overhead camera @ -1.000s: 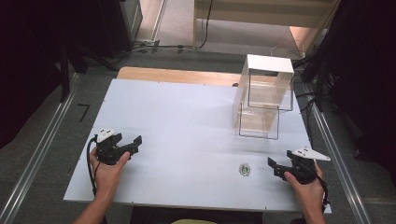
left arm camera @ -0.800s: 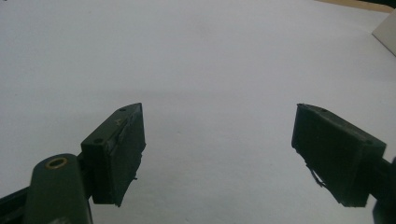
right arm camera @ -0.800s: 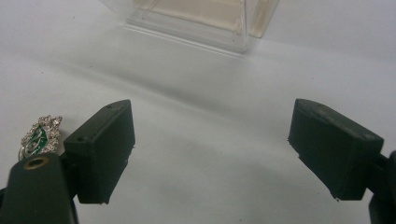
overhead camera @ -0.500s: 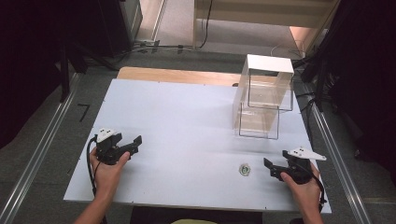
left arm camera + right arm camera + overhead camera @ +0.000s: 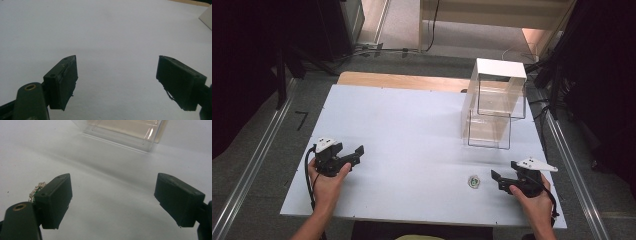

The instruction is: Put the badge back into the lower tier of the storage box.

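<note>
1. White worktop point(image 5: 412, 130) takes up the middle of the high view; wooden strip along its far edge at upper centre.
2. Left hand-held gripper point(image 5: 353, 155) sits lower left in the high view, held by the person's left hand point(image 5: 326, 182), resting low on the worktop, jaws pointing toward frame right.
3. Left gripper view: both black jaws spread wide apart, nothing between them, just bare white worktop point(image 5: 112, 37); a white corner shows at the upper right edge, cannot tell what it is.
4. Right hand-held gripper point(image 5: 497, 181) sits lower right in the high view, held by the person's right hand point(image 5: 534, 202), jaws pointing toward frame left, grey three-cornered plate on top.
5. Right gripper view: jaws spread wide apart, gripping nothing.
6. Small round silver-and-green ornament point(image 5: 473, 181) lies on the worktop at lower centre-right of the high view, just beside the right gripper's jaw tips, not touching as far as I can tell.
7. In the right gripper view the ornament point(image 5: 37, 188) peeks out at left, partly hidden behind the left-hand jaw, outside the jaw gap; beaded silver rim, green inside.
8. Clear plastic display box point(image 5: 492, 107) with a white top stands upright at upper right of the high view, well apart from the ornament.
9. Right gripper view shows the box's clear base point(image 5: 125, 132) at top centre, well beyond the jaws.
</note>
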The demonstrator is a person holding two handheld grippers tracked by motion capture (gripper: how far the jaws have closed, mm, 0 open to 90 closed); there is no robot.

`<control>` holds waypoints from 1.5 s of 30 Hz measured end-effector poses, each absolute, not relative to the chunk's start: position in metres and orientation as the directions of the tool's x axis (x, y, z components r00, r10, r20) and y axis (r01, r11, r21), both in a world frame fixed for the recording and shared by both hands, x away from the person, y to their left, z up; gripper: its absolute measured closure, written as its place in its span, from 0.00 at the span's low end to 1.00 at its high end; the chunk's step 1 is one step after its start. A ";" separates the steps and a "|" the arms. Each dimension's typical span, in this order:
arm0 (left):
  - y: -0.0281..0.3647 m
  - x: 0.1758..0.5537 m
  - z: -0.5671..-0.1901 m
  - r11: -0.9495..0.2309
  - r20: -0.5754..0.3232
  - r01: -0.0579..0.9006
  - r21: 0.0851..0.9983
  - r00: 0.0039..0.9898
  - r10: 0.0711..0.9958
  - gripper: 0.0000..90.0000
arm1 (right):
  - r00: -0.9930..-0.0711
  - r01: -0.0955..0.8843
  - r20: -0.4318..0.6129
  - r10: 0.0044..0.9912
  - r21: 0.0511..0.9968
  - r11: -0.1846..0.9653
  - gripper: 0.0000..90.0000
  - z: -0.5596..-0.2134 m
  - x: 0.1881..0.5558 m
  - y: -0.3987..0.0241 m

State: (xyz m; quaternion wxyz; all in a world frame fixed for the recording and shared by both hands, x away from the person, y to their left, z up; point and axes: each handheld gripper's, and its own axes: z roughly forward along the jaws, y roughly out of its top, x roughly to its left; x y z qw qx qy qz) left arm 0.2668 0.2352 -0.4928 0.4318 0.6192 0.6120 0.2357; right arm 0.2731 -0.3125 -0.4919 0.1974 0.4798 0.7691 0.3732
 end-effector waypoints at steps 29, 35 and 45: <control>0.235 0.267 -0.493 0.115 -0.233 0.558 0.822 0.144 0.962 0.19 | -0.510 0.575 0.059 0.858 0.766 0.289 0.15 -0.493 0.272 -0.298; 0.235 0.267 -0.493 0.116 -0.235 0.557 0.822 0.145 0.961 0.19 | -0.523 0.573 0.054 0.850 0.761 0.305 0.15 -0.494 0.271 -0.293; 0.235 0.267 -0.493 0.116 -0.234 0.557 0.822 0.145 0.961 0.19 | -0.541 0.570 0.054 0.839 0.758 0.319 0.15 -0.495 0.271 -0.287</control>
